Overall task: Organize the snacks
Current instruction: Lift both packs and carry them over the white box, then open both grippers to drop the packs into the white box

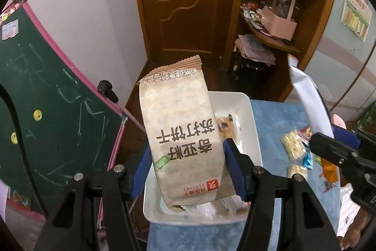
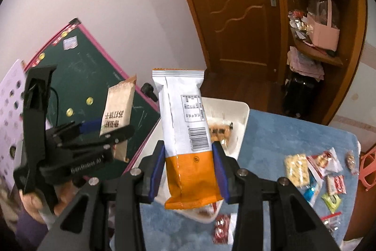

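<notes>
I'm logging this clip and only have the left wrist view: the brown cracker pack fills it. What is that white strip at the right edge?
Observer: It's a white and orange snack packet, clamped in the right tool; the back with its barcode faces that camera.
Operator: Is it over the white bin?
Observer: In the right wrist view it hangs in front of the white bin, whose far end holds small orange-brown snacks.
Operator: Any loose snacks left that I can't see?
Observer: Yes, on the blue cloth: a red and white packet and a green one, farther right than your view shows clearly.
</notes>
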Available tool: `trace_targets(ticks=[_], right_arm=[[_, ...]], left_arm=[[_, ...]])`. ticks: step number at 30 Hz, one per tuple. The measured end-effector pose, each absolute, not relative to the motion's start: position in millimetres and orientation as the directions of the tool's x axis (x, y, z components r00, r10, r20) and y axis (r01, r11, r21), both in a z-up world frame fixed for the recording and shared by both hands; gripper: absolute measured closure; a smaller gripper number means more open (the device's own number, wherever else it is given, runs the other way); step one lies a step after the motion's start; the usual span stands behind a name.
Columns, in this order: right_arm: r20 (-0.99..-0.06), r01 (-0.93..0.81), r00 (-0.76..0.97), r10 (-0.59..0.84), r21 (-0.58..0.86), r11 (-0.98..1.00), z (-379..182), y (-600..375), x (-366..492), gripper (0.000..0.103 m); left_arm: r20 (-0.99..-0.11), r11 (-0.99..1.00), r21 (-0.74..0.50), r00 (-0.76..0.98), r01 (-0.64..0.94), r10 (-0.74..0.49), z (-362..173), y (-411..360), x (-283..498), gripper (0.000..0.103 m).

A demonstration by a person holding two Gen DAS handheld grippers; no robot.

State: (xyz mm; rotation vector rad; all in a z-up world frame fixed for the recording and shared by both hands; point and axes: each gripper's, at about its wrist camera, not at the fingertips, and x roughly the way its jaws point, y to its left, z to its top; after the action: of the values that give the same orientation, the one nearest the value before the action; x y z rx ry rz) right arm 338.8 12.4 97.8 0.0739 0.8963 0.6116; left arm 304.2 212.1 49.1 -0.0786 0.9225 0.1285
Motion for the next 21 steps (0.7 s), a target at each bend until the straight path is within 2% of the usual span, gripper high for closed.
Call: trace_targets(ticks=[13, 21], right_arm=[[-0.796, -0.367, 0.413, 0.443, 0.300, 0.881, 15.6, 44.4, 404.9, 0.062], [-0.815, -0.362, 0.395, 0.423, 0.285, 0.887, -9.1, 55.3, 417.8, 0.060]], left_arm=[[-0.856, 0.986, -0.039, 0.515, -0.161, 0.050, -30.7, 224.8, 382.8, 0.045], [-0.866, 0.984, -0.038, 0.497, -0.173, 0.054, -55.5, 220.3, 400.5, 0.043]])
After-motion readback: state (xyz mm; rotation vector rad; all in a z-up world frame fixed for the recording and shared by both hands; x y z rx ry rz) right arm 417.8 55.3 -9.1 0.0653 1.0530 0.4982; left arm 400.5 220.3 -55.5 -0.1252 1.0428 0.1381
